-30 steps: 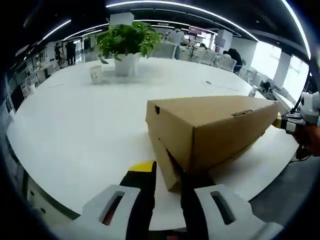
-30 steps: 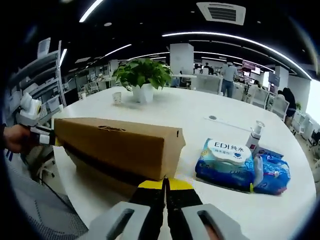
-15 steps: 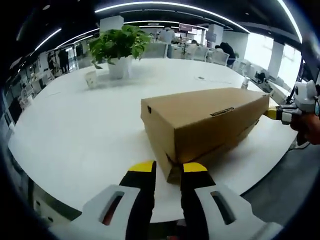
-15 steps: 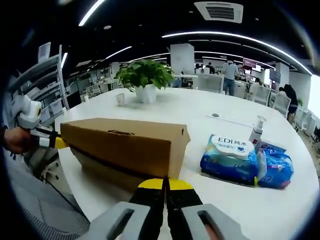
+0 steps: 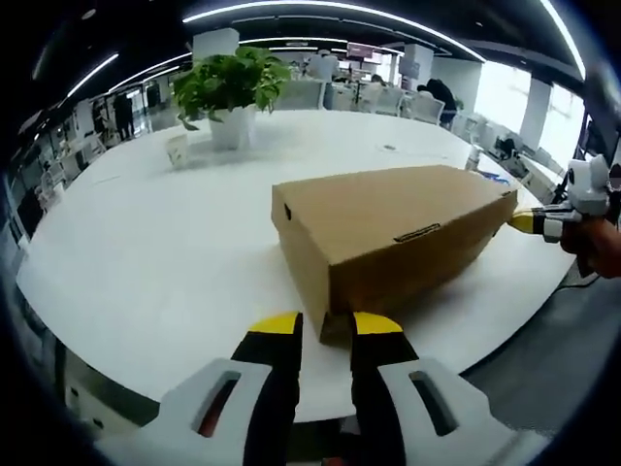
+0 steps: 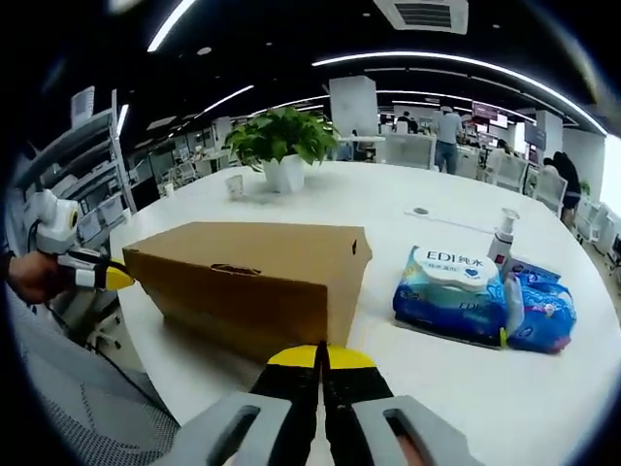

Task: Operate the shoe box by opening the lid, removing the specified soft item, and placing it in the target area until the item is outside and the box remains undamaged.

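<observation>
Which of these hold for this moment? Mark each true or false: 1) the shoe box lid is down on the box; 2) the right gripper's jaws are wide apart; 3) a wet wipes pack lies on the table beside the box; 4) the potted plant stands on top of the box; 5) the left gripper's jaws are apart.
1) True: the shoe box sits on the white table with its lid down.
2) False: the right gripper has its jaws pressed together.
3) True: the blue wet wipes pack lies apart from the box.
4) False: the potted plant stands on the table behind the box.
5) True: the left gripper shows a gap between its jaws, at the box's near corner.
</observation>
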`<state>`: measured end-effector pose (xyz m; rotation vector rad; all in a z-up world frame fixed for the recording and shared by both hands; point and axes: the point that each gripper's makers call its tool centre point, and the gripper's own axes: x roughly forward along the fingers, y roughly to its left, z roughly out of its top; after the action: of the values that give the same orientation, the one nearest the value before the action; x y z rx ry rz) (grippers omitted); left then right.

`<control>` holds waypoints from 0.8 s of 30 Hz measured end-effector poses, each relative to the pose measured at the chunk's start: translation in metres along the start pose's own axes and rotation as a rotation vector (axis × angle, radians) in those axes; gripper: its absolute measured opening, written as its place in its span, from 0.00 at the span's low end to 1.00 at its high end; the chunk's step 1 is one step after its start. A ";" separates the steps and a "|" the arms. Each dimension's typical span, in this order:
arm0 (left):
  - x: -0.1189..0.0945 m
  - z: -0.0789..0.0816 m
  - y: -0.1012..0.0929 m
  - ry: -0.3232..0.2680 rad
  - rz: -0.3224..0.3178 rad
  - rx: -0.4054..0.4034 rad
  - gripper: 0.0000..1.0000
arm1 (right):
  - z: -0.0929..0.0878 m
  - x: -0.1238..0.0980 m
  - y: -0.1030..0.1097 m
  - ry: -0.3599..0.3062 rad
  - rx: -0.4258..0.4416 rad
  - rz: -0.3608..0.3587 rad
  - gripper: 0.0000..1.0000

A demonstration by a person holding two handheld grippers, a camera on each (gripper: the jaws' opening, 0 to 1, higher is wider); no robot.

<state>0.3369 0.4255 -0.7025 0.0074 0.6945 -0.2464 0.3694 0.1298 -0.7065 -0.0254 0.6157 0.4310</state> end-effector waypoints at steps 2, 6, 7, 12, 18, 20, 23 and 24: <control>-0.001 -0.001 -0.001 -0.001 0.001 -0.004 0.17 | -0.002 0.000 0.000 0.008 0.001 0.004 0.00; -0.002 -0.002 -0.001 -0.001 0.002 -0.012 0.17 | -0.006 0.002 0.000 0.022 0.007 0.005 0.00; -0.002 -0.002 -0.001 -0.001 0.003 -0.013 0.17 | -0.007 0.002 0.000 0.024 0.008 0.005 0.00; -0.003 -0.001 0.001 -0.003 0.005 -0.022 0.17 | -0.010 0.004 -0.001 0.030 0.010 0.015 0.00; -0.009 -0.002 0.007 -0.006 0.014 -0.068 0.17 | -0.019 0.000 -0.010 0.058 0.039 0.020 0.00; -0.013 -0.002 0.012 -0.011 0.022 -0.105 0.17 | -0.022 -0.003 -0.018 0.067 0.054 0.003 0.00; -0.016 -0.001 0.020 -0.022 0.027 -0.222 0.18 | -0.022 -0.010 -0.035 0.053 0.187 -0.035 0.00; -0.018 -0.001 0.025 -0.026 0.030 -0.275 0.18 | -0.021 -0.012 -0.038 0.039 0.235 -0.032 0.00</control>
<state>0.3292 0.4542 -0.6940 -0.2473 0.6973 -0.1210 0.3644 0.0877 -0.7205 0.1804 0.6998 0.3258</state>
